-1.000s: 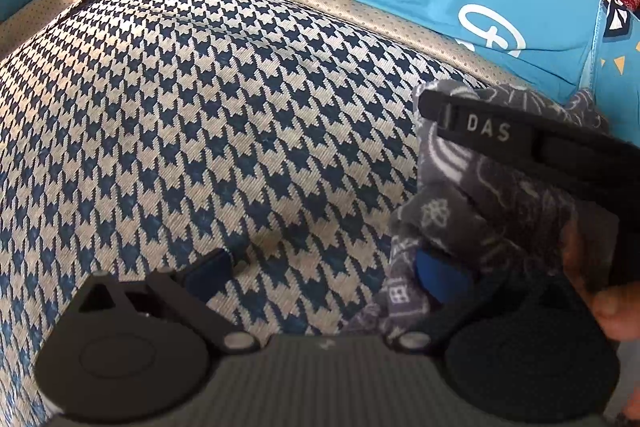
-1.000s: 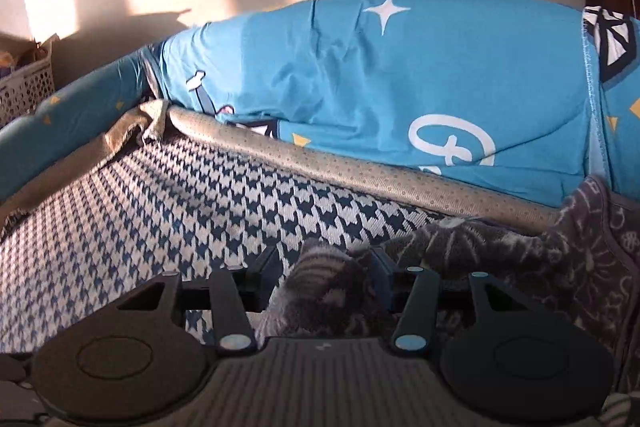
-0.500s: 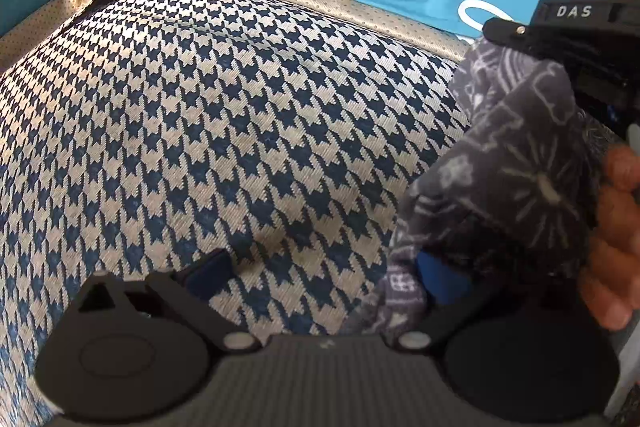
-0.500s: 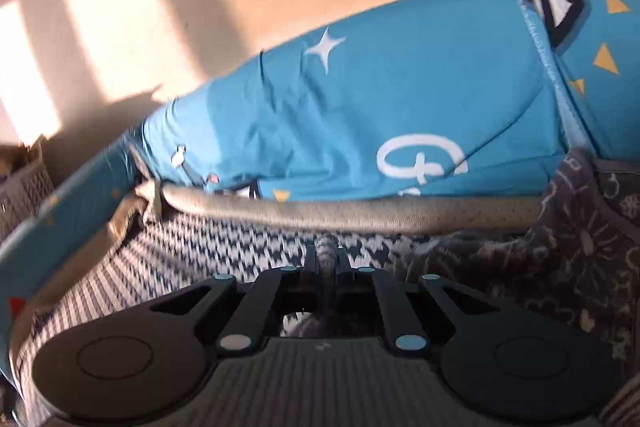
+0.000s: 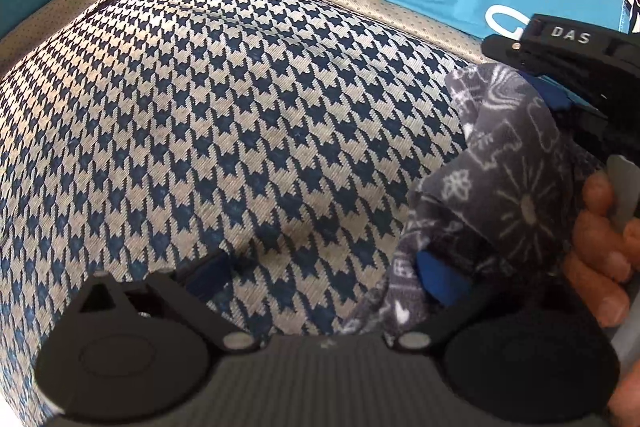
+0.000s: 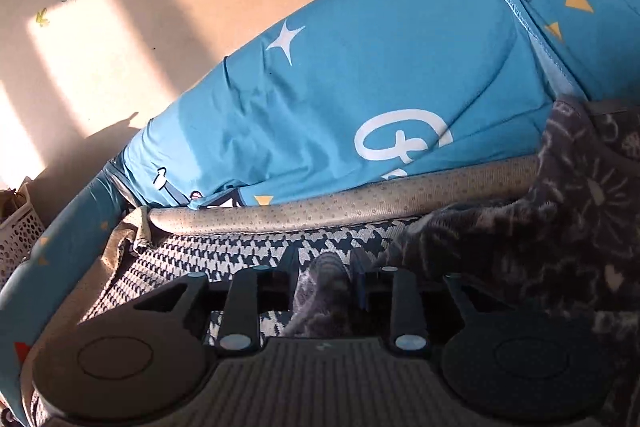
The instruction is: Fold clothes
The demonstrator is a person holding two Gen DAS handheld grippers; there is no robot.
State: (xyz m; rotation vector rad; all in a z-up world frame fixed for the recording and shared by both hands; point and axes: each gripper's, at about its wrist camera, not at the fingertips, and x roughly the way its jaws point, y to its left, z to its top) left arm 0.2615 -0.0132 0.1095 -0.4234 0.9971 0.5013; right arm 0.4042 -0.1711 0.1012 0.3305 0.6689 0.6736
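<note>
The dark grey printed fabric garment (image 5: 504, 187) lies bunched at the right side of the blue-and-cream houndstooth woven surface (image 5: 240, 115), near the beige dotted piping edge (image 5: 360, 7) and the bright blue cartoon-print bedding (image 6: 360, 67) beyond it. The left gripper (image 5: 320, 275) is spread wide; its right blue pad touches the cloth, but nothing is clamped between its jaws, so it is released. The right gripper (image 6: 324, 267) has a ridge of the garment standing between its jaws, which are opening; the pads do not appear to press it. The step in hand appears to be regripping an edge for a fold. To do it well, seat a single clean hem deep between the pads before closing, avoid catching the houndstooth surface beneath, and keep the left gripper low to steady the bundle. Lift only once the grip is firm, otherwise the cloth may slip and bunch again.
</note>
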